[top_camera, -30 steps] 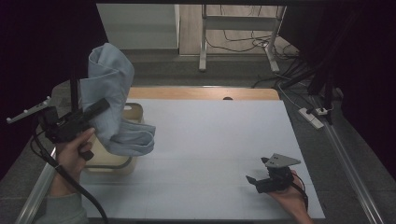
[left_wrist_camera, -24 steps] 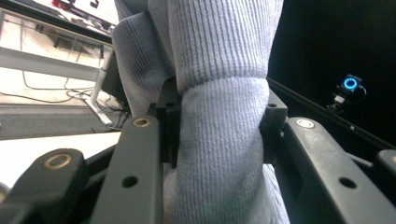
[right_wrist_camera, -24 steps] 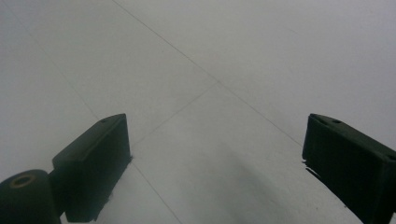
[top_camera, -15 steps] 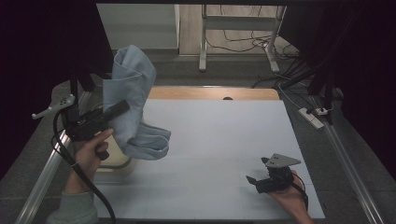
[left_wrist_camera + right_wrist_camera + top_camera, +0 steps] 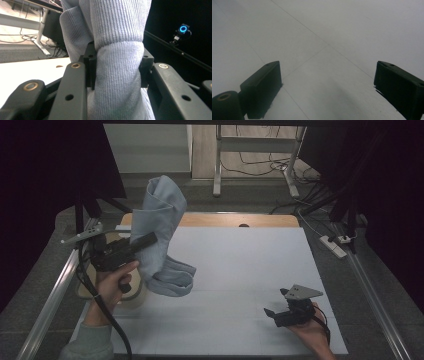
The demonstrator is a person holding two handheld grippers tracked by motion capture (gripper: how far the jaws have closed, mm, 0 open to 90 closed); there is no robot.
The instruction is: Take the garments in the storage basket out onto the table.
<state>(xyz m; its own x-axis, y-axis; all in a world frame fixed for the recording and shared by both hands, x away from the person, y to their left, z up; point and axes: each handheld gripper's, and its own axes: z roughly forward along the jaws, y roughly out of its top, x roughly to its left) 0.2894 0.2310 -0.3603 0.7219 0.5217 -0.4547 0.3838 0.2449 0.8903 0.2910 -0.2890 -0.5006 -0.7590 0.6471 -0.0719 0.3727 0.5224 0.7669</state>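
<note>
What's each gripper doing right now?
Left gripper: closed on the blue-grey knit garment.
Right gripper: open, nothing between its jaws.

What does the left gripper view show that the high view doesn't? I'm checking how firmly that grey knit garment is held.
The left gripper view shows the pads pinching the grey knit garment into a narrow waist, with its ribbed weave. The high view shows the garment's lower end on the white table, and the right gripper resting apart, jaws open. Both show the left gripper shut on the garment, which is lifted above the table.
</note>
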